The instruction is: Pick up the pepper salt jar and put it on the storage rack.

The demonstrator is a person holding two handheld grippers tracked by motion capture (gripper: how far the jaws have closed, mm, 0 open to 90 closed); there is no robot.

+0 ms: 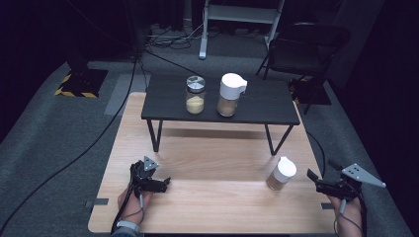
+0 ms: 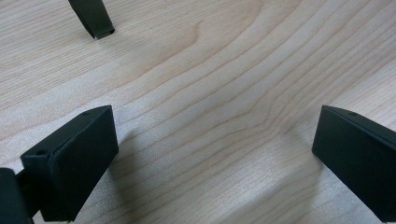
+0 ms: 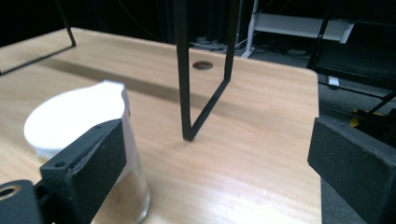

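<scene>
A small glass jar [image 1: 281, 174] with a white lid stood upright on the wooden table [image 1: 212, 202], in the lower right part of the high view. It held a brownish powder. In the right gripper view the same jar [image 3: 88, 144] sat at the lower left, partly behind the left jaw and not between the two jaws.

The right gripper [image 1: 323, 180] lay just to the right of the jar in the high view, near the table's right edge, pointing left toward it without touching. Its jaws stood wide apart and held nothing. The right hand [image 1: 348, 217] gripped it from the bottom right corner.

The left gripper [image 1: 160, 183] rested low at the lower left of the high view, well apart from the jar. Its jaws also stood wide open over bare wood, as the left gripper view showed.

Farther up, a low black shelf [image 1: 220, 101] on thin legs stood on the table. On it were a glass jar with a metal lid [image 1: 195, 95] and a taller white-topped dispenser [image 1: 230, 95], side by side near the middle.
</scene>
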